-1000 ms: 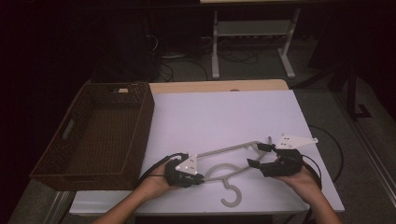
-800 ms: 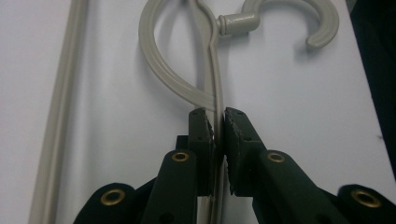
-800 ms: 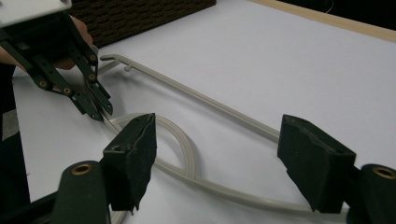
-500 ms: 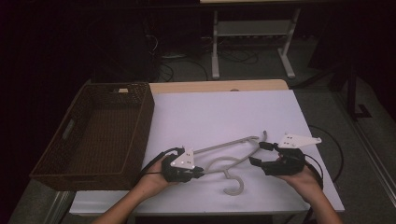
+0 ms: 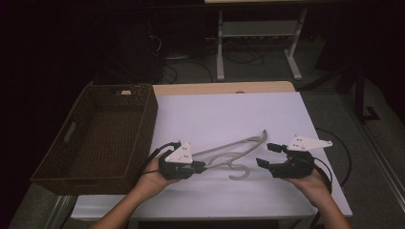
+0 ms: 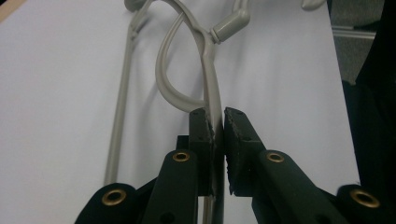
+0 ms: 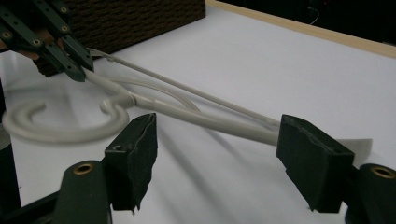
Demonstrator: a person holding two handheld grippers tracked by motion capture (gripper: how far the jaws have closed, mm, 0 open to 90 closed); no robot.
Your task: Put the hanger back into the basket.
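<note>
Pale grey plastic hanger [image 5: 229,153], one end lifted off the white table, hook toward the near edge

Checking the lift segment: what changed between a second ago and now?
The left gripper, shut on the hanger, has raised that end, so the hook has tipped off the table. The right gripper kept its place, jaws open beside the hanger's other end. The basket is unmoved.

High view: fixed above the person's side, facing forward and down, far enough to take in the whole desk [image 5: 229,109] and basket [image 5: 102,138]. Left gripper view: close, along its own jaws, low over the desk. Right gripper view: close, low, facing the basket. Shared by all three: the hanger [image 5: 229,152] on the white desk top.
</note>
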